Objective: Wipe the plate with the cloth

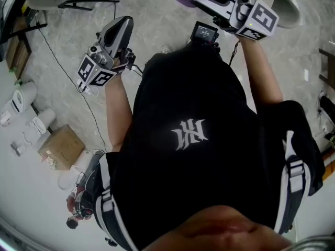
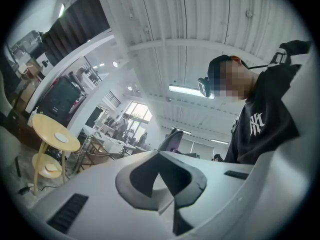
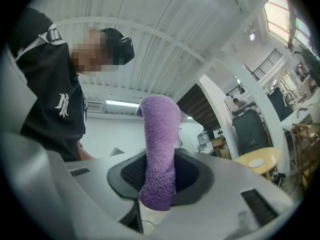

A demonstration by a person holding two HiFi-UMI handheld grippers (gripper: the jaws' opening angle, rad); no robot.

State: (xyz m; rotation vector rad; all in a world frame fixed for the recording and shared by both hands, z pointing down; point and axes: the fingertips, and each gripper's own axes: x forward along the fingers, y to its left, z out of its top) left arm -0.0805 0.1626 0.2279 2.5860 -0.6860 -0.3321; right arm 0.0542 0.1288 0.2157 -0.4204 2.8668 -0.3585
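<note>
Two hand-held grippers are up in front of the person, one at each side of the black shirt (image 1: 193, 140); the left hand-held gripper (image 2: 160, 158) has its jaws pressed together, with nothing between them; the right hand-held gripper (image 3: 157, 181) is squeezed onto the purple cloth (image 3: 160, 134). The cloth is fluffy and bunched into a fat roll; it sticks up out of the jaws and bends over a little at the top.

The plate (image 3: 255, 162) is small and white; it lies flat on a round yellow desk (image 3: 272, 156), well apart from both grippers and from the cloth; nothing touches it. In the left gripper view the same desk shows at the far left, with a lower yellow shelf under it; something pale lies on that shelf, maybe another plate, but it is too small to tell.

Looking down from the head view, the floor (image 1: 63, 103) is grey and speckled; a brown cardboard box (image 1: 62, 146) sits on it at the person's left, with some white things beside it; a thin black cable runs over the floor near the left hand-held gripper.
</note>
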